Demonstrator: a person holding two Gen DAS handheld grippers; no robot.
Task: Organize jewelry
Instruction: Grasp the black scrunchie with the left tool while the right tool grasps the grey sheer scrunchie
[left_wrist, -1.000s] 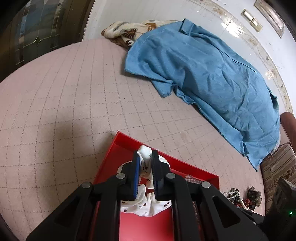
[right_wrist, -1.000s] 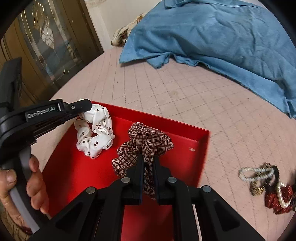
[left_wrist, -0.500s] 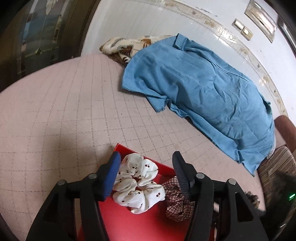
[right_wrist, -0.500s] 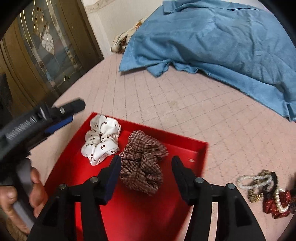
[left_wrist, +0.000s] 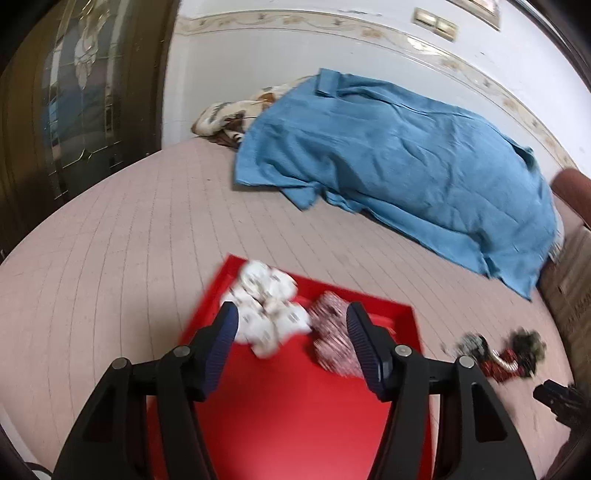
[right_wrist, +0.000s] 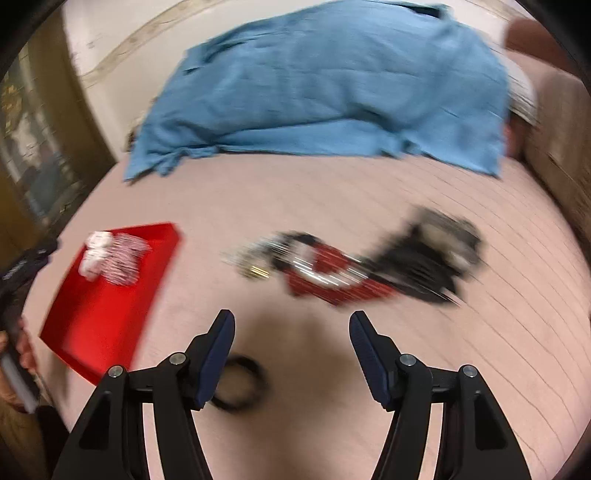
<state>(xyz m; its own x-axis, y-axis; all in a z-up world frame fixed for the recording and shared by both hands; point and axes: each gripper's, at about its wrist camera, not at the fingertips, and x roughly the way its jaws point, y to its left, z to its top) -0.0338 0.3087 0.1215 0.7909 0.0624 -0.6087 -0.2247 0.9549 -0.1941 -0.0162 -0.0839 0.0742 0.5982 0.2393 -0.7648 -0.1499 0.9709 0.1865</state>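
- Now the left tongs (left_wrist: 290, 325) are hovering over the shallow red rectangular tray (left_wrist: 280, 413), their blue-padded jaws spreading apart and pressing on nothing; the white fabric scrunchie with dark spots (left_wrist: 267, 314) is lying loose on the tray floor in the gap between them.
- The brown-and-white plaid fabric scrunchie (left_wrist: 332, 339) is sitting just beside the white one, at the tray's far end, so the soft hair pieces are being grouped in one container.
- The tray is resting on the pinkish quilted bed cover (left_wrist: 129, 240), near enough for both hands to reach.
- The right tongs (right_wrist: 291, 332) are likewise widening with nothing between the pads, and are pointing down at the bare cover short of the unsorted pile, probably lining up the next pick.
- That blurred tangle of red, black and pearl-like jewelry pieces (right_wrist: 351, 266) is lying on the cover well apart from the tray, so most of the sorting is seemingly waiting to be done.
- A small black elastic ring (right_wrist: 238, 384) is lying alone on the cover, partly behind the right tongs' left finger.
- A rumpled blue cloth garment (left_wrist: 399, 177) is taking up the far side of the bed, clear of the work.
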